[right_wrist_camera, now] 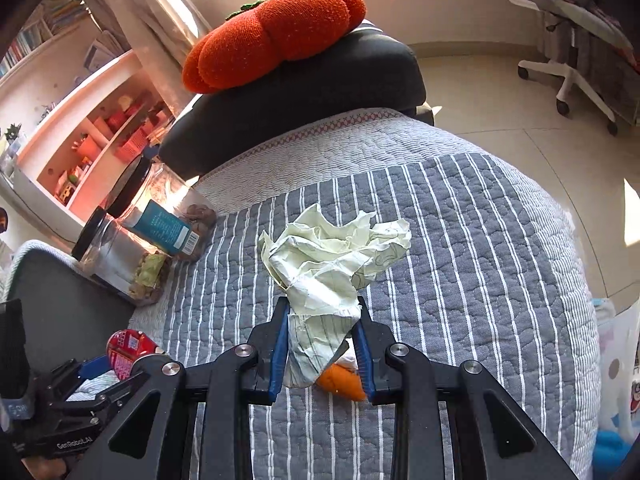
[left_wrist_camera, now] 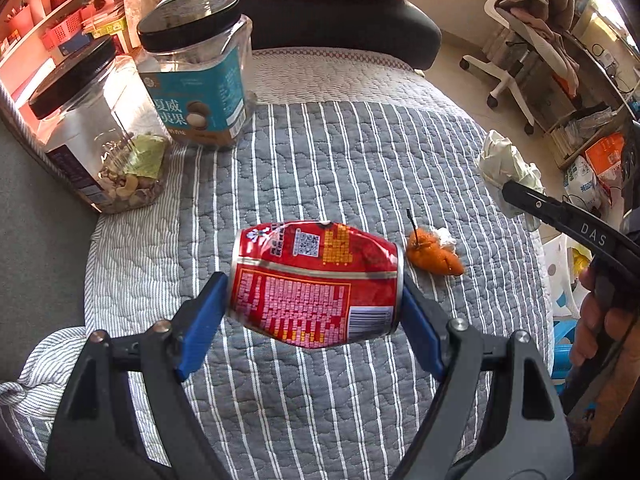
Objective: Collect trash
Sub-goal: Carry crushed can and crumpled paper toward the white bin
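Left gripper [left_wrist_camera: 316, 312] clamped on crushed red can [left_wrist_camera: 316, 280]; right gripper [right_wrist_camera: 322, 344] pinching crumpled paper [right_wrist_camera: 332, 256]. Orange peel [left_wrist_camera: 434, 256] at 2 o'clock of can, uncollected. Next: carry to bin.

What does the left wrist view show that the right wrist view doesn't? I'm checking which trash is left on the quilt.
Only the left wrist view shows the orange peel whole, with its stem and a white scrap beside it, lying on the quilt. Only the right wrist view shows the right gripper clamped on the crumpled paper. Both show the left gripper holding the dented red can, the paper, and two black-lidded jars.
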`<state>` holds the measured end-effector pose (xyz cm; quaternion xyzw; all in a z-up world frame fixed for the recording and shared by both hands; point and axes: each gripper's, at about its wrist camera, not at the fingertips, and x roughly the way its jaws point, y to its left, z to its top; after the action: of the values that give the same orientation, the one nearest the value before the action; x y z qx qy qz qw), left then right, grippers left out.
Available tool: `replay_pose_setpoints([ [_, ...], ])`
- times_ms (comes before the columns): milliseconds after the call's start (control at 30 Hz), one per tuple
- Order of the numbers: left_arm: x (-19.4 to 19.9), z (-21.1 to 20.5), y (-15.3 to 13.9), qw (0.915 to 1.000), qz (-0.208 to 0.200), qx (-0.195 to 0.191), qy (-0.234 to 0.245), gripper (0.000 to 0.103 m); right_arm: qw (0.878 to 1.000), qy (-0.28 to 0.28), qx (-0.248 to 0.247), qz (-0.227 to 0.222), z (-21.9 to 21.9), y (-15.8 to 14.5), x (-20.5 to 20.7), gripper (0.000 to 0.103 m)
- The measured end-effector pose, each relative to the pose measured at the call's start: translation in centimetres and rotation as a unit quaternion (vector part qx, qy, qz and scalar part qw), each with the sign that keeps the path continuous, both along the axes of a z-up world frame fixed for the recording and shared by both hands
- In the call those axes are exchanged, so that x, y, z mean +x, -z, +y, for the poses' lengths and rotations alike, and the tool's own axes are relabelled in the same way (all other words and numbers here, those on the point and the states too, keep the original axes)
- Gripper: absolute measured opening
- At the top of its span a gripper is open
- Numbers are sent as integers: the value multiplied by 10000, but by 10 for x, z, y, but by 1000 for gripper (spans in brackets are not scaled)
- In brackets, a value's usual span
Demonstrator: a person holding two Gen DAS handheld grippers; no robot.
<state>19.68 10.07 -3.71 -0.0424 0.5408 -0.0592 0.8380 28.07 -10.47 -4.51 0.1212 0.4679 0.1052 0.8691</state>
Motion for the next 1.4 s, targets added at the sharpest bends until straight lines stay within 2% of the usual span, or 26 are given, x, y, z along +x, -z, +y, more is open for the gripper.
replay_pose_setpoints([
  [667,-4,-115,-11,9966,-212,-430,669,82,9967,731,-358,5,-116,-30,-51,30],
  [867,-8,-158,-9,9939,-236,-432,986,82,9940,1021,-388,65,-157,-34,-72,30],
  [1133,-13,-207,-1,9898,-256,-417,1340,82,9878,1475,-454,193,-216,-33,-103,30],
  [1400,-24,-274,-2,9799,-470,-707,1806,82,9778,2009,-375,467,-273,-27,-136,30],
])
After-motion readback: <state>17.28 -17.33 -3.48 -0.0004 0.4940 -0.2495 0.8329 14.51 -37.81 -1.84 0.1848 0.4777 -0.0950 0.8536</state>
